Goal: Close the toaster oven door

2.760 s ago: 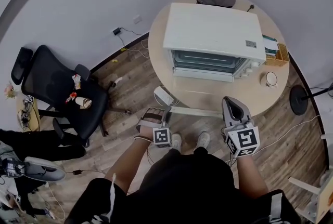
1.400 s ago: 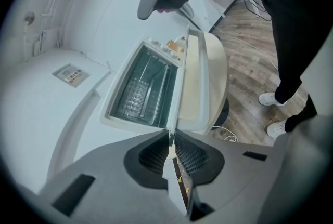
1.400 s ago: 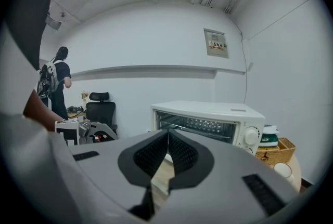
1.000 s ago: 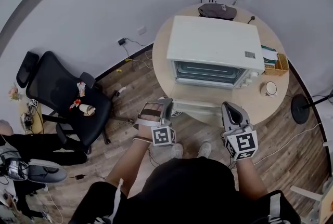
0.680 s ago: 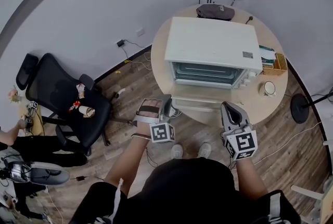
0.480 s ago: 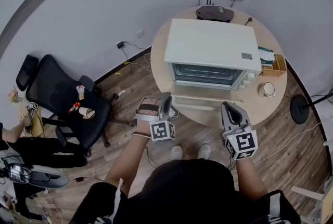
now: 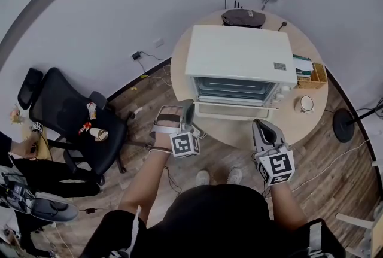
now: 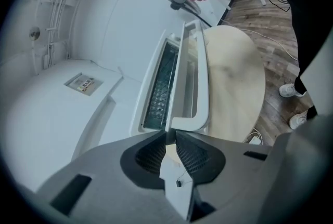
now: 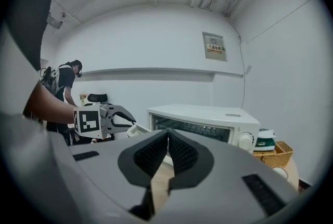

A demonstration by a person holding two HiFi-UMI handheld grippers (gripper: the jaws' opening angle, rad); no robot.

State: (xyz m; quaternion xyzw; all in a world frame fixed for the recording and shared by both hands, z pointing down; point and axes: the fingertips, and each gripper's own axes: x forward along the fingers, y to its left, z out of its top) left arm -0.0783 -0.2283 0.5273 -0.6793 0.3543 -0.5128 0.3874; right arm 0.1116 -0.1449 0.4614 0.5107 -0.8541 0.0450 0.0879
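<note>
Centrally, one toaster oven [image 7: 239, 53] sits on a round table [image 7: 296, 116] of pale wood. It is a white, box-shaped metal case with a wire rack [image 8: 158, 82] behind the opening and a round knob [image 9: 244, 140] at its right front. Its door [image 7: 230, 109] hangs part open, tilted out from the oven's front face, with a white bar handle [image 8: 195, 80] along its free edge.

The left gripper [image 7: 189, 107] is at the left end of the oven's door. In the left gripper view its tips stand right at the handle's end, though whether they touch it I cannot tell. The jaws are opening, a narrow gap shows, and nothing sits between the pads. The right gripper [image 7: 261, 126] hovers before the oven's right front corner, at the table's near rim, with its jaws pressed together on nothing.

Behind the oven lies one dark soft bag [image 7: 242, 16]. To the oven's right stands one small wicker basket [image 7: 317, 75], and just in front of that is one round white cup [image 7: 306, 104]. On the plank floor [image 7: 149, 89] left of the oven is one black office chair [image 7: 66, 113]. One round dark stand base [image 7: 342, 125] lies right of the oven, beyond the table. Two pale shoes [image 7: 203, 177] show in front of the oven, below the table's rim.
</note>
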